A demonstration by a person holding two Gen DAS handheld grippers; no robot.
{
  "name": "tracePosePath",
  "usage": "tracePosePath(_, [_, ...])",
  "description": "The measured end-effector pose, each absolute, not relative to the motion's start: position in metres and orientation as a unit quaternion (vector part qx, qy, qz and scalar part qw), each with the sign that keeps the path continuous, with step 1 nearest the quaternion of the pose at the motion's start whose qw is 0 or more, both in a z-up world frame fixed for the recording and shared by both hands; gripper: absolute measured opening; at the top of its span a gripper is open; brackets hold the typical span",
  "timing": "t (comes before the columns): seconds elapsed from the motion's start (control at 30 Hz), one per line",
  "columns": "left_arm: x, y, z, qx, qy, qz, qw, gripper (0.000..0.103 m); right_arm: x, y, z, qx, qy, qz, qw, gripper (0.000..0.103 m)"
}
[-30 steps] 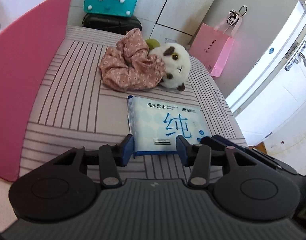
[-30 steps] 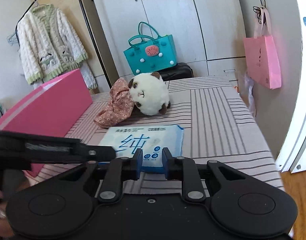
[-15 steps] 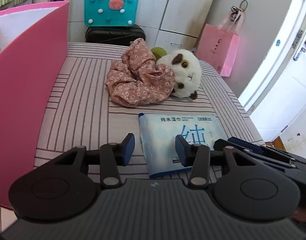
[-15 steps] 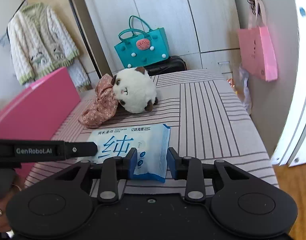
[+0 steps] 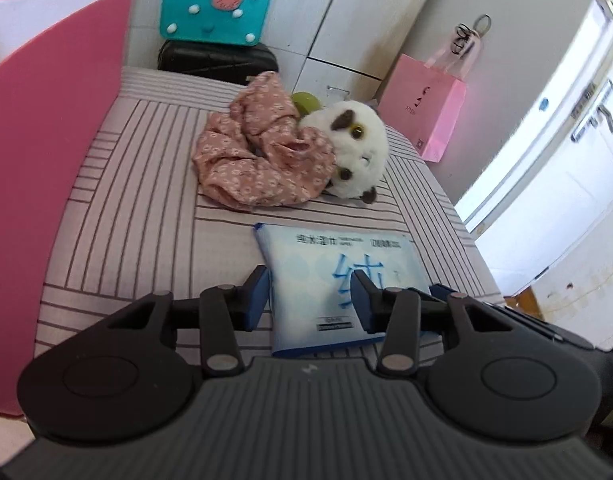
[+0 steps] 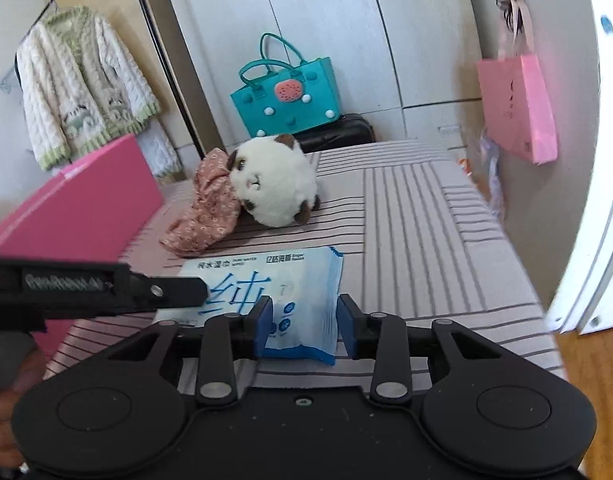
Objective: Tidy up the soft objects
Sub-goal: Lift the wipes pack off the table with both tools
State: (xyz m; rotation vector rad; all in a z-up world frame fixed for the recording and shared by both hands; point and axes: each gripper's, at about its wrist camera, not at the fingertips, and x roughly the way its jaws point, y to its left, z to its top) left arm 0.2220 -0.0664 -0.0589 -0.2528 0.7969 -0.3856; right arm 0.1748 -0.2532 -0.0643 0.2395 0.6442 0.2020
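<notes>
One pack of wet wipes (image 5: 326, 280) lies flat on the striped bed (image 5: 146, 208), in the lower middle of both views. The left tongs (image 5: 310, 294) stand over its near left part with the jaws apart; the jaws have just been closing, the pack shows between them, and the pads do not visibly press on it. The right tongs (image 6: 304, 322) straddle the pack's near right corner (image 6: 306, 320); these jaws stand apart too, with a little gap on each side of the pack. In the right wrist view the left tongs (image 6: 186, 290) reach in from the left edge, with their tip over the pack's left part. Beyond the pack, toward the upper middle, lie one crumpled floral cloth (image 5: 262, 164) and one white plush toy (image 5: 360, 152) with brown patches, touching each other; one green thing (image 5: 306, 102), partly hidden, peeks out behind them. One pink box (image 5: 46, 160) fills the left side of the left wrist view. At the far end one teal bag (image 6: 286, 98) stands on one black case (image 6: 338, 130), before the grey wardrobe doors. One pink paper bag (image 6: 518, 108) hangs at the right, and one knitted cardigan (image 6: 82, 88) hangs at the upper left of the right wrist view.
</notes>
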Motion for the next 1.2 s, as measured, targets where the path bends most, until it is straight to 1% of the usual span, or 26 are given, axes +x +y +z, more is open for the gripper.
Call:
tracePosePath(0.1, [0.215,-0.073,-0.058,-0.103,0.372,-0.185,0.904,0.036,0.175,-0.257,-0.066,0.148,0.313,0.12,0.93,0.039])
tracePosePath(0.2, [0.207,-0.078,-0.056,-0.076,0.358,-0.17,0.915,0.031,0.175,-0.257,-0.065,0.15,0.315,0.13,0.928,0.04])
tracePosePath(0.3, [0.2,-0.079,-0.053,-0.063,0.345,-0.156,0.923,0.029,0.174,-0.264,-0.066,0.179,0.316,0.155,0.919,0.04])
tracePosePath(0.37, [0.199,-0.078,-0.052,-0.066,0.35,-0.154,0.922,0.029,0.174,-0.268,-0.068,0.196,0.32,0.167,0.912,0.041])
tracePosePath(0.43, [0.2,-0.078,-0.052,-0.072,0.362,-0.157,0.916,0.029,0.174,-0.268,-0.067,0.19,0.32,0.176,0.911,0.042])
tracePosePath(0.6, [0.194,-0.072,-0.044,-0.082,0.353,-0.166,0.917,0.029,0.175,-0.268,-0.065,0.188,0.325,0.183,0.908,0.044])
tracePosePath(0.87, [0.172,-0.065,-0.018,-0.048,0.344,-0.178,0.921,0.029,0.154,-0.254,-0.049,0.182,0.334,0.199,0.903,0.048])
tracePosePath(1.03, [0.16,-0.056,-0.004,-0.033,0.342,-0.195,0.919,0.029,0.139,-0.243,-0.028,0.145,0.333,0.206,0.909,0.052])
tracePosePath(1.13, [0.156,-0.049,0.002,-0.034,0.358,-0.216,0.908,0.029,0.132,-0.24,-0.018,0.132,0.333,0.214,0.909,0.056])
tracePosePath(1.2, [0.152,-0.044,0.006,-0.039,0.36,-0.226,0.905,0.029,0.128,-0.235,-0.011,0.112,0.329,0.214,0.913,0.057])
